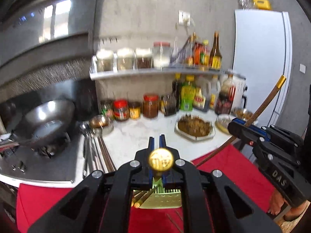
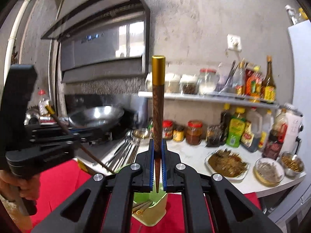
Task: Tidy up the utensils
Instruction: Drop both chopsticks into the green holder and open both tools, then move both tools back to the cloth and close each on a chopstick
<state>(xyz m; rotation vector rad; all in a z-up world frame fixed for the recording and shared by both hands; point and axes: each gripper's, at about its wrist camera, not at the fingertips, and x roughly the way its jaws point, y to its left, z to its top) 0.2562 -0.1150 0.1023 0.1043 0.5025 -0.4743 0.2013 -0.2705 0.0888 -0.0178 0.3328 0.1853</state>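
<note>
1. The right gripper (image 2: 157, 153) is clamped on a wooden chopstick (image 2: 157, 104) — long axis upright, gold cap up, tip pointing down.
2. The green holder (image 2: 155, 219) stands on the red cloth (image 2: 58, 176) directly below that tip, other chopsticks already in it.
3. The left gripper (image 1: 157, 142) is closed on a second chopstick (image 1: 161, 160) — gold cap toward the camera, holder just beneath.
</note>
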